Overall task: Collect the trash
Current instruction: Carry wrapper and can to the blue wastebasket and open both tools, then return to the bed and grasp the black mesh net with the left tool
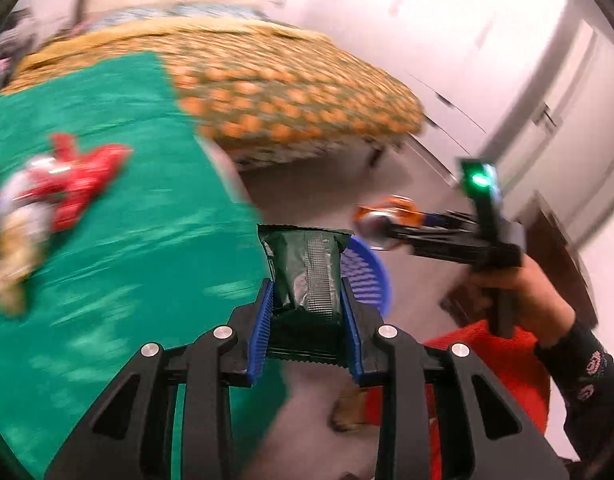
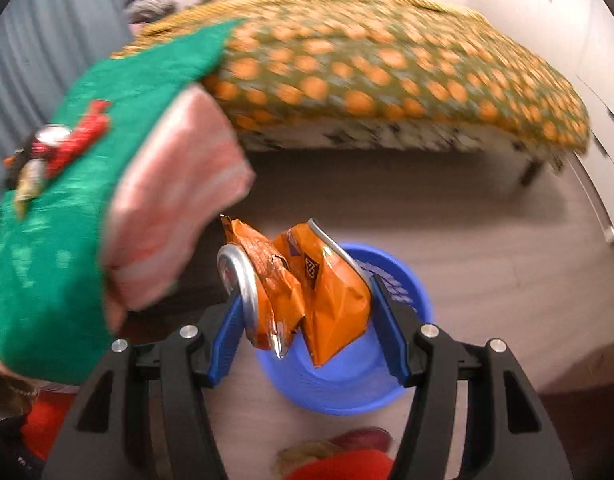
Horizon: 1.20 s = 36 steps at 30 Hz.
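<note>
My left gripper (image 1: 307,292) is shut on a dark green snack wrapper (image 1: 305,268), held past the edge of the green cloth (image 1: 107,220) toward the blue basket (image 1: 367,276). My right gripper (image 2: 305,300) is shut on a crumpled orange crisp packet (image 2: 307,284), held directly above the blue basket (image 2: 335,376) on the floor. In the left wrist view the right gripper (image 1: 381,226) shows with the orange packet (image 1: 399,208) over the basket. More trash, a red wrapper (image 1: 83,184) and a pale pile (image 1: 15,216), lies on the green cloth; it also shows in the right wrist view (image 2: 63,144).
A bed with an orange-dotted cover (image 2: 387,68) stands behind. A pink striped layer (image 2: 175,208) hangs under the green cloth. White cupboard doors (image 1: 555,120) are at the right. Red fabric (image 1: 499,368) lies low near the basket. The floor is grey-brown.
</note>
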{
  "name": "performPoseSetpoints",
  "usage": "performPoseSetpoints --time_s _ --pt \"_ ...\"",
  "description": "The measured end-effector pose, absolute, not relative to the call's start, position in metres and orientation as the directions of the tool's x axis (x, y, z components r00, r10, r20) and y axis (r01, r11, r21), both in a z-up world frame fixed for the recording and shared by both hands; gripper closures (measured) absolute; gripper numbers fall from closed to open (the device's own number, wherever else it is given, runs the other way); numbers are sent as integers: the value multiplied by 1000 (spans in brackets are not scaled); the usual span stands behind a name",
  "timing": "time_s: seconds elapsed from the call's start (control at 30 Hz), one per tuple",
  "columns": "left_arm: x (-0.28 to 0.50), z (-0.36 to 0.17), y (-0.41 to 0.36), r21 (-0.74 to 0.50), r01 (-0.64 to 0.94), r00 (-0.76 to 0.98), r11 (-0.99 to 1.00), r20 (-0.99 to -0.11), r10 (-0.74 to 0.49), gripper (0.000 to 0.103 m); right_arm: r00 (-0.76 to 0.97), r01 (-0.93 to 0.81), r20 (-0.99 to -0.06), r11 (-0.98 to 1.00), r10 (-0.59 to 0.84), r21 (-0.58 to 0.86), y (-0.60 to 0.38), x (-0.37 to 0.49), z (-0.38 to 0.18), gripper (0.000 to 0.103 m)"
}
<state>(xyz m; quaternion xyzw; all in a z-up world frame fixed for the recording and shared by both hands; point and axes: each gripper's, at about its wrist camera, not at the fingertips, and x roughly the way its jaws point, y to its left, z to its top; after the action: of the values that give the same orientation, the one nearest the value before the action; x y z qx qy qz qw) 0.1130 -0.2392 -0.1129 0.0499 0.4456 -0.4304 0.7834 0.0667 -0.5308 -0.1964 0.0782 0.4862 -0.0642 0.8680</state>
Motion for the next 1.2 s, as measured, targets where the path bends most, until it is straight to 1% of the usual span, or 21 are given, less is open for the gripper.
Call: performPoseSetpoints --time_s 0.1,0.2,0.3,0.43,0.47,0.5,0.53,0.57,0.6,0.63,0.67,0.73,0.8,0.87,0.93,1.0,1.1,1.2 --pt "108 -138 -301 -309 745 170 592 -770 -615 72 479 226 -875 973 -68 48 -554 70 -214 45" --pt "113 -179 -356 -317 749 111 581 -805 -582 71 440 268 -895 962 -76 50 -576 73 -234 45" --pt "119 -218 -388 -319 744 81 587 -829 -553 71 416 300 -908 951 -59 75 -593 76 -250 45" --pt "131 -254 -413 -316 738 61 596 -849 -525 70 398 329 -917 939 -39 103 -607 79 -266 43" --pt "134 -261 -417 -319 737 57 596 -849 -526 68 398 336 -917 935 -32 113 -612 80 -270 42" --pt "138 -268 -422 -321 735 59 598 -848 -527 64 401 343 -916 931 -25 125 -616 81 -272 32" --pt "140 -276 -427 -319 729 71 606 -845 -530 61 411 356 -911 923 -19 142 -621 81 -273 25" --pt "144 -282 -432 -321 726 75 608 -842 -534 54 417 367 -909 918 -17 152 -624 80 -273 20" --pt "146 -285 -434 -322 723 74 611 -843 -532 47 423 385 -906 910 -25 155 -630 77 -272 20" --pt "148 -287 -437 -319 721 78 615 -845 -529 45 432 396 -901 905 -33 157 -634 75 -269 20" --pt "148 -286 -437 -316 723 84 615 -842 -532 42 446 405 -894 900 -42 160 -637 73 -265 20" --pt "144 -276 -433 -318 734 103 600 -820 -562 31 484 423 -873 890 -61 172 -644 68 -255 20" --pt "138 -263 -428 -298 747 147 595 -798 -584 15 514 436 -854 881 -76 184 -649 64 -245 19" --pt "129 -245 -421 -276 760 196 588 -766 -612 6 563 446 -821 872 -96 203 -652 59 -229 19" --pt "116 -222 -408 -271 771 230 577 -725 -649 5 610 448 -781 871 -134 200 -650 56 -211 18" --pt "105 -202 -398 -272 774 254 572 -695 -673 5 662 444 -728 876 -180 187 -644 50 -192 13" --pt "86 -172 -374 -277 806 249 523 -643 -724 5 752 421 -611 893 -246 159 -623 40 -162 9" --pt "74 -151 -342 -251 807 281 535 -634 -720 5 793 403 -540 908 -283 116 -603 37 -147 7"
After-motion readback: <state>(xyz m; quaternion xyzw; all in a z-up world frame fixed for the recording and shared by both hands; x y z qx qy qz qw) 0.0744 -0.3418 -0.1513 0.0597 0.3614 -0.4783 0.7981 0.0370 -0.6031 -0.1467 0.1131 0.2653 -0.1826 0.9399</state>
